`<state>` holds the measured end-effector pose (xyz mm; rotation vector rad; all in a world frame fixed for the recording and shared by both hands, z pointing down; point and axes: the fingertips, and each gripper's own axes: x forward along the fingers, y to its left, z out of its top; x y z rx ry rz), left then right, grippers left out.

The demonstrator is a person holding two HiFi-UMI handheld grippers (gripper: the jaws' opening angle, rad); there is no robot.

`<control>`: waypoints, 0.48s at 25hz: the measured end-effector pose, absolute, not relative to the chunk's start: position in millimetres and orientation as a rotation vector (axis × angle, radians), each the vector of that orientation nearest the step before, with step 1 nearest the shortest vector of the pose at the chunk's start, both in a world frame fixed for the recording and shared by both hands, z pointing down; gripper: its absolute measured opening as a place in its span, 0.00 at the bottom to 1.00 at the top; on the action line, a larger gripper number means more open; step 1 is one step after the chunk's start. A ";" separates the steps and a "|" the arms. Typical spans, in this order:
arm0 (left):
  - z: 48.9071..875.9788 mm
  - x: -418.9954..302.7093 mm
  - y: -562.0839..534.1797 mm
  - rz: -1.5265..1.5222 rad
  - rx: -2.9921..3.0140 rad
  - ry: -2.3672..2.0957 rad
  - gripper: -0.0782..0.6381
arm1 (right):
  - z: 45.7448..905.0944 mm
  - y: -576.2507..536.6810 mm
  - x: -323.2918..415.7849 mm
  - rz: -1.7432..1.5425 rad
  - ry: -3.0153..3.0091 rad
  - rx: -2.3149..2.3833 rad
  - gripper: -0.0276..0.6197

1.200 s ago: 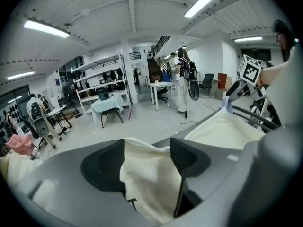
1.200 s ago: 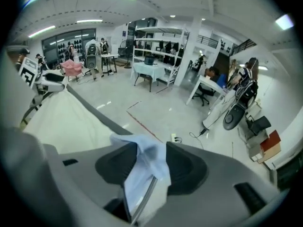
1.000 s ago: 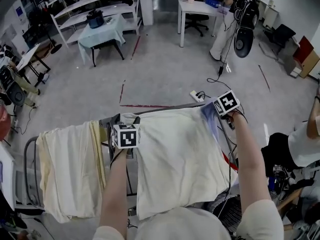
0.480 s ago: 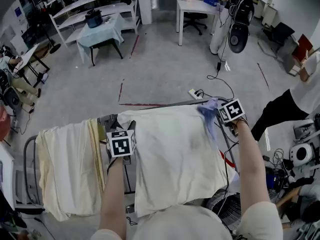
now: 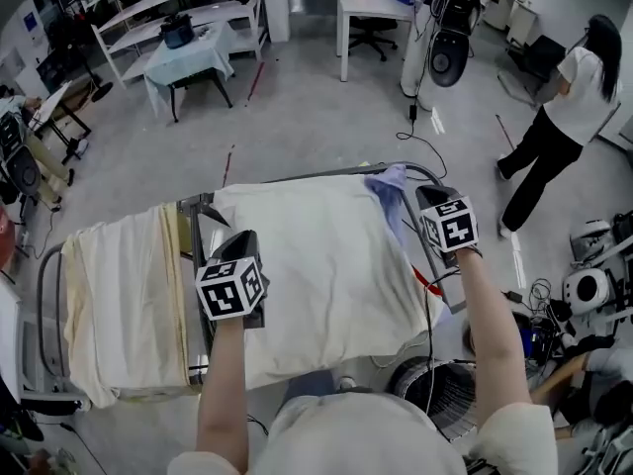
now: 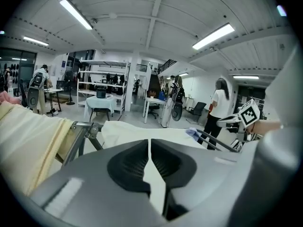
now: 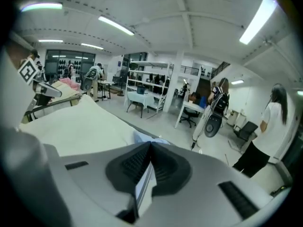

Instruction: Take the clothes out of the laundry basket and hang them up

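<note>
A white cloth (image 5: 316, 275) lies spread over the metal drying rack (image 5: 198, 265), with a small pale blue cloth (image 5: 388, 181) at its far right corner. My left gripper (image 5: 242, 237) hovers over the white cloth's left edge. Its jaws have just been closing and now stand shut with nothing between them; through their thin slit only the white cloth (image 6: 137, 129) below shows. Above the rack's right rail, my right gripper (image 5: 433, 194) is shut too, empty, with the blue cloth (image 7: 144, 137) just beyond its tips. The dark mesh laundry basket (image 5: 435, 394) sits on the floor below my right arm.
A cream cloth (image 5: 119, 295) hangs on the rack's left part. A person (image 5: 564, 117) in a white top walks at the right, past cables on the floor. A black machine on a stand (image 5: 447, 57), a white table (image 5: 371, 8) and shelving stand behind the rack.
Both grippers have drawn back from the white cloth's far edge toward me and risen. Both sets of jaws have closed. A person has walked into the right of the room.
</note>
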<state>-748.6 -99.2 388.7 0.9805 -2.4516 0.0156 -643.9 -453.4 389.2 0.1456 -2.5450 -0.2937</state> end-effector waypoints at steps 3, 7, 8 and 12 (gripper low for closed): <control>377.0 -711.7 -99.8 -0.019 1.020 -2.472 0.13 | 366.6 -430.6 -612.0 -0.325 -2.631 0.128 0.05; 360.0 -660.6 -89.2 -0.049 1.051 -2.491 0.12 | 337.6 -400.6 -565.2 -0.287 -2.726 0.140 0.05; 355.9 -649.7 -84.1 -0.050 1.053 -2.497 0.12 | 330.1 -392.2 -554.4 -0.270 -2.747 0.144 0.05; 338.5 -612.8 -64.7 -0.067 1.059 -2.533 0.13 | 306.7 -361.5 -515.4 -0.179 -2.838 0.136 0.05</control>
